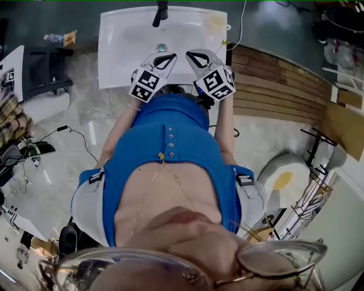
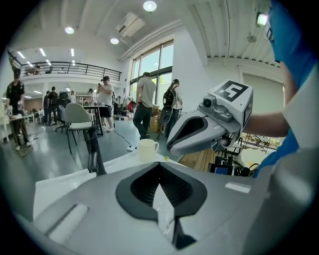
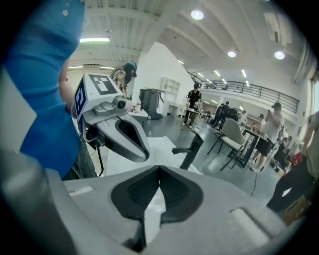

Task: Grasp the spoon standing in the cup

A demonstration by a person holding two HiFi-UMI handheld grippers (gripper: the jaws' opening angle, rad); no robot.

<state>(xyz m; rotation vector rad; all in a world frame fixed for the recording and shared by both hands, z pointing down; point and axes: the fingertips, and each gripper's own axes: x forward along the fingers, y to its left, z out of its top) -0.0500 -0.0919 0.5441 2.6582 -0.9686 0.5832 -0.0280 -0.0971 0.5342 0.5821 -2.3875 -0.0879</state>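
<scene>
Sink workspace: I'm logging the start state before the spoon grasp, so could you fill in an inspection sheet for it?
Surface: white sink with a black faucet and a drain.
Job's things: cup on the sink's far right corner; the spoon can't be made out in any view.
Clutter: small yellowish bit beside the cup.
Grippers: left gripper and right gripper are both shut on nothing, held over the sink's near edge.
Cables: black cable on the floor at left.
Surroundings: wooden decking at right; people and a chair behind.
</scene>
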